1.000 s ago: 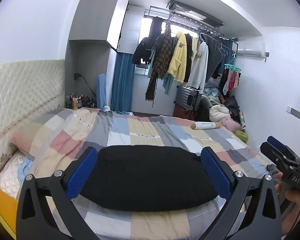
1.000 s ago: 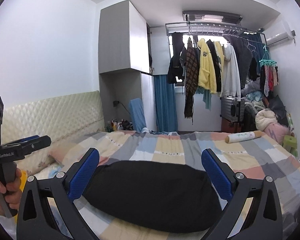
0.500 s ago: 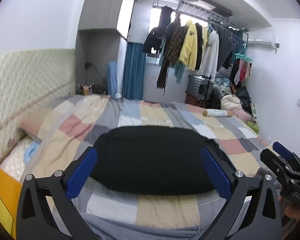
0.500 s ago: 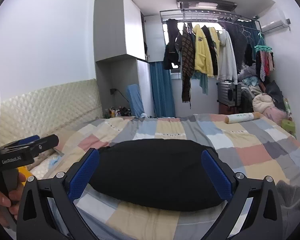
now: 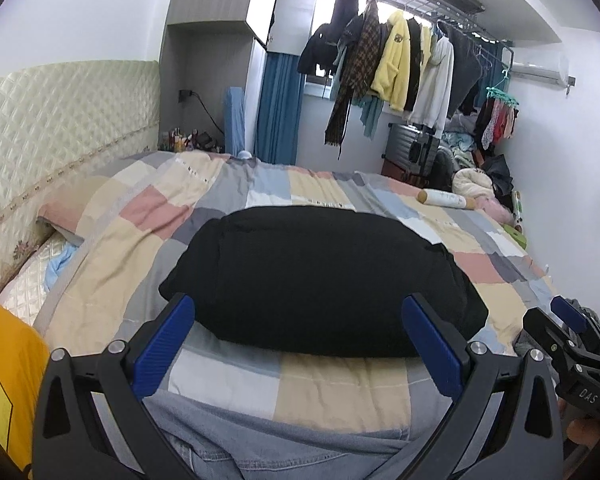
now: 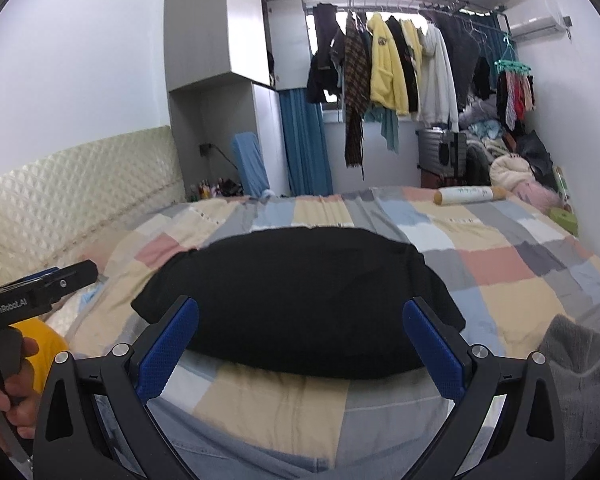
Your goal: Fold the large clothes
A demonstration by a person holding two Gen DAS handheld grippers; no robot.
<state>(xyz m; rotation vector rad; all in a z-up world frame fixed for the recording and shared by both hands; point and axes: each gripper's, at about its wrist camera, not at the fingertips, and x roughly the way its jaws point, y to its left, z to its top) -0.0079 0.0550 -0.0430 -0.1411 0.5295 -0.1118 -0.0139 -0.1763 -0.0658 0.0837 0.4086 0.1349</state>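
A folded black garment (image 5: 320, 276) lies flat in the middle of the bed on a patchwork quilt (image 5: 148, 216); it also shows in the right wrist view (image 6: 300, 296). My left gripper (image 5: 300, 340) is open and empty, held above the bed's near edge, short of the garment. My right gripper (image 6: 300, 340) is open and empty at the same near edge. Each gripper shows at the side of the other's view: the right one (image 5: 568, 344) and the left one (image 6: 40, 288). Blue-grey denim cloth (image 5: 300, 440) lies below the fingers at the front.
A quilted headboard (image 5: 60, 120) and pillow (image 5: 72, 208) are at the left. A yellow garment (image 5: 4, 360) lies at the near left, a grey one (image 6: 580, 380) at the near right. A white roll (image 5: 444, 198) lies far right. Clothes hang on a rack (image 5: 400, 60) behind.
Both grippers have pulled back and tilted down; the black garment now sits farther ahead and the bed's near edge with denim cloth has come into view. Both stay open.
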